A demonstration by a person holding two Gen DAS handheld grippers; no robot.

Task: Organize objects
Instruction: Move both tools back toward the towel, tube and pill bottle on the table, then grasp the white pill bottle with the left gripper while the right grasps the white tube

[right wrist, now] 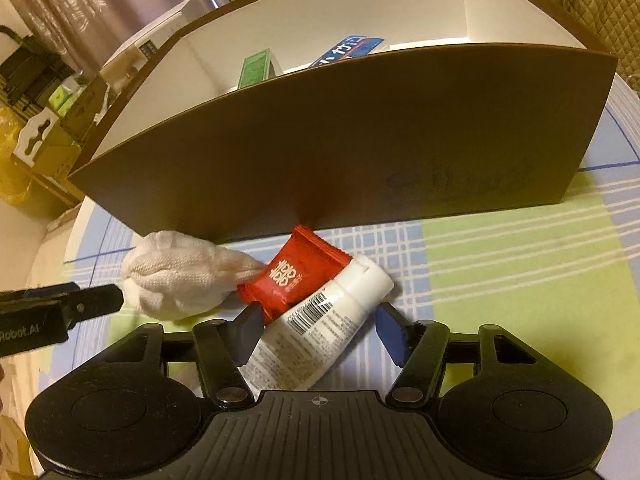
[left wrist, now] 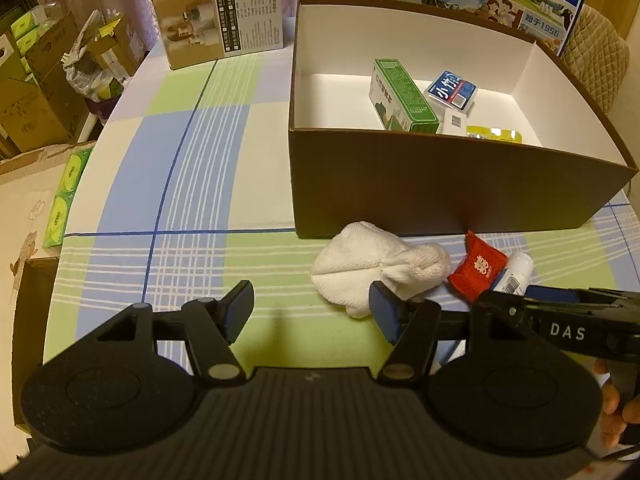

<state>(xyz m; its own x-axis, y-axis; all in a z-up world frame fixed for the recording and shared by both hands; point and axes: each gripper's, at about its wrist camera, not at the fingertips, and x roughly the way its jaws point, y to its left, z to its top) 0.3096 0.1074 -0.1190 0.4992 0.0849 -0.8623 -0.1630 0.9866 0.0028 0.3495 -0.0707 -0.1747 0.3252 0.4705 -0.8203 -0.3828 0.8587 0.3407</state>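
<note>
Three loose things lie on the checked tablecloth (right wrist: pixel 500 264) just in front of the brown box (right wrist: pixel 340 140): a white tube (right wrist: pixel 320 328), a red packet (right wrist: pixel 298 276) touching it, and a bunched white cloth (right wrist: pixel 180 276) beside the packet. Our right gripper (right wrist: pixel 318 330) straddles the tube, jaws partly open, pads beside it but not yet pressing. To grip well, we judge we should centre on the tube's body, clear of the packet's corner near the left pad, then squeeze gently, since the tube looks smooth, soft-walled and tapered. The packet is glossy and crinkled; the cloth is nubbly and limp. Our left gripper (left wrist: pixel 314 316) hovers half open and empty, its right pad near the cloth. Inside the box, cartons already rest.
</note>
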